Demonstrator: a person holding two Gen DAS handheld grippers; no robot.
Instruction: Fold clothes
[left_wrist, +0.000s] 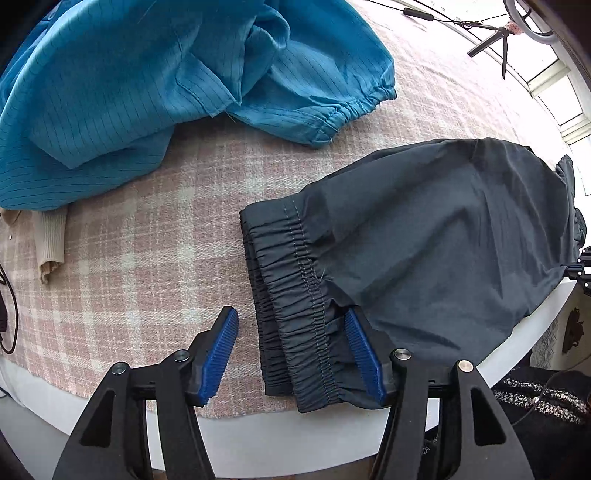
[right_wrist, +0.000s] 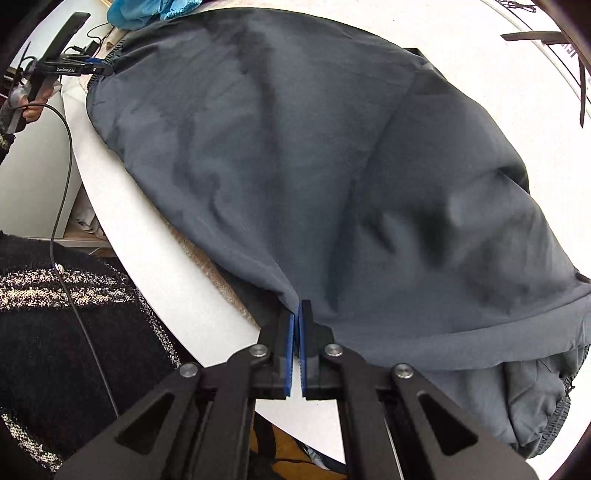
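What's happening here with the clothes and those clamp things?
A person is folding clothes with a handheld gripper in each hand. The right gripper is shut on the edge of the dark grey trousers, which lie across the table. The left gripper is open, its fingers straddling the elastic waistband. A blue garment lies crumpled beyond.

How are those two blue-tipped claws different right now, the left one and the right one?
The left gripper has its jaws spread wide, straddling the gathered waistband of the dark grey garment; the right gripper has its jaws pressed nearly together, pinching the same garment's edge. The left sits over the pink plaid cloth; the right is at the white table rim. Both have black arms and ribbed blue pads.
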